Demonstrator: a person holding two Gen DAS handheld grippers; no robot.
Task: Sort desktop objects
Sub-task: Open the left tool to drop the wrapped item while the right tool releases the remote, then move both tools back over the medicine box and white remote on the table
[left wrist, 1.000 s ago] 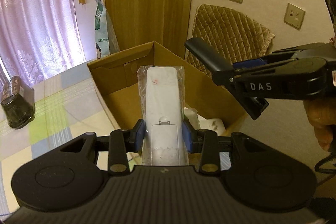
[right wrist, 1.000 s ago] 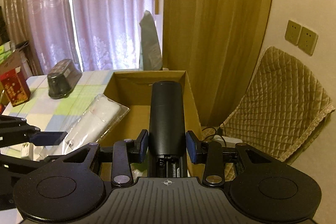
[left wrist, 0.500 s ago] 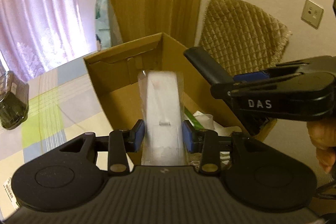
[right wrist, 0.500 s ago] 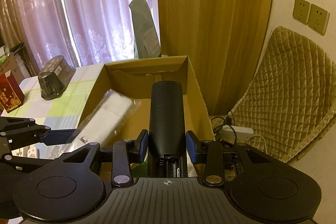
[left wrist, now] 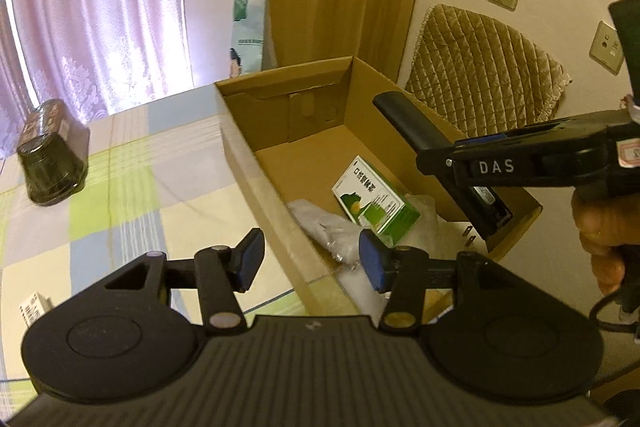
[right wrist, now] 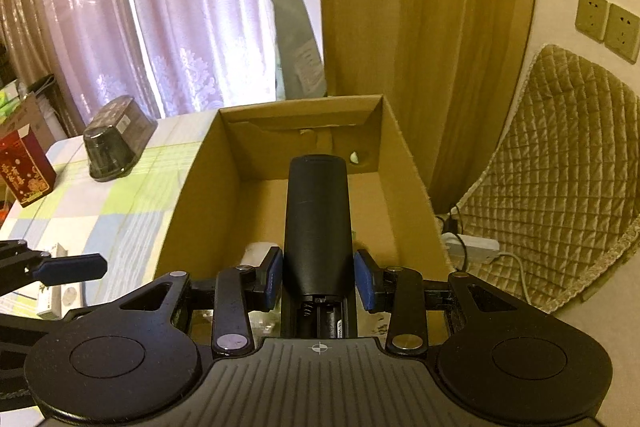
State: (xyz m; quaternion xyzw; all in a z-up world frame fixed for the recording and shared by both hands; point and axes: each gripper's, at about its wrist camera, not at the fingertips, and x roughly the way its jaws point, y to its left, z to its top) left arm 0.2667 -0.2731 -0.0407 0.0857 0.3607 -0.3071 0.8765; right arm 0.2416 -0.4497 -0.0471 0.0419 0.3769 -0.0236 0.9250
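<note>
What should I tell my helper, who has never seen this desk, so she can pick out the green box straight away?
Start at the open cardboard box at the edge of the checked tablecloth. Look down inside it, at the near end of its floor. The green and white carton lies tilted on the clear plastic packets; it is the only coloured, printed thing in there.
</note>
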